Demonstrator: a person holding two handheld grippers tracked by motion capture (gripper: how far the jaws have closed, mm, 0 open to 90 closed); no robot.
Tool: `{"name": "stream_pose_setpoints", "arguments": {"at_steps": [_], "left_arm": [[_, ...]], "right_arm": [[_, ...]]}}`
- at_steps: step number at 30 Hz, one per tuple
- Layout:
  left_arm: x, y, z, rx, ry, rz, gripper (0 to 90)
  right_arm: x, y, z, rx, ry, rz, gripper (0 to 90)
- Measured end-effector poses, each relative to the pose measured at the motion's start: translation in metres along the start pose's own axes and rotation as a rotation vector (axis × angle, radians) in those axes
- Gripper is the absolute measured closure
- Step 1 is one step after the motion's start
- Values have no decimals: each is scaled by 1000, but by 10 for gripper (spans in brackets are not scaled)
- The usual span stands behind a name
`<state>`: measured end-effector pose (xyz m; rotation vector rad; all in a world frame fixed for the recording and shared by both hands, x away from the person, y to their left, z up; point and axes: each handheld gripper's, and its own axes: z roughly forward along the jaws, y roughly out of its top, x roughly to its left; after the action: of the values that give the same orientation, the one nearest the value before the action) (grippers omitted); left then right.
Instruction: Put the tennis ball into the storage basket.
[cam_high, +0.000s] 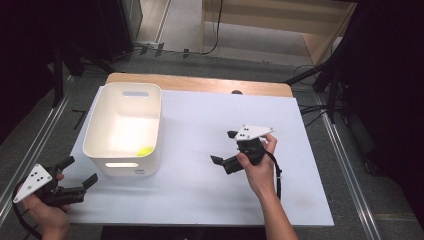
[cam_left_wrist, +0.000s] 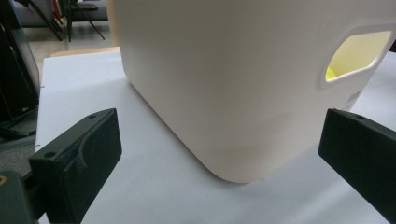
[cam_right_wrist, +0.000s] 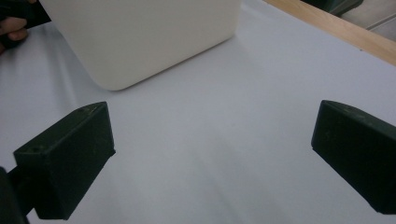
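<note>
hands come in from the near edge of the bench (cam_high: 210, 200), each carrying a hand-held gripper. the left hand-held gripper (cam_high: 80, 180) sits at the near left corner of the bench, its jaws spread wide with nothing between them, pointing at the near end of the white bin (cam_high: 125, 127) just beside it; in the left gripper view the bin's rounded corner (cam_left_wrist: 233, 93) stands close ahead of the jaws without touching them. the bin stands upright on the left half of the bench, reaching towards the far edge, with a handle slot cut in each short wall. inside it, against the near right corner of its floor, lies a small yellow-green object (cam_high: 145, 150), and a sliver of the same colour shows through the handle slot (cam_left_wrist: 357, 53) in the left gripper view. the right hand-held gripper (cam_high: 224, 147) hangs over the middle of the bench, well apart from the bin, jaws also spread and empty, aimed left across the bare white surface (cam_right_wrist: 224, 140).
</note>
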<state>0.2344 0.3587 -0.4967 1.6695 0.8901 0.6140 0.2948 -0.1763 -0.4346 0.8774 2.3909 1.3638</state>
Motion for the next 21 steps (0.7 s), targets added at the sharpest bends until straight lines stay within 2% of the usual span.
{"name": "stream_pose_setpoints", "arguments": {"at_steps": [4,21], "left_arm": [[0,0,0,0,0,4,0],[0,0,0,2,4,8,0]], "right_arm": [[-4,-12,-9,-16,-18,28,0],[-13,-58,-34,-39,-76,85,0]]}}
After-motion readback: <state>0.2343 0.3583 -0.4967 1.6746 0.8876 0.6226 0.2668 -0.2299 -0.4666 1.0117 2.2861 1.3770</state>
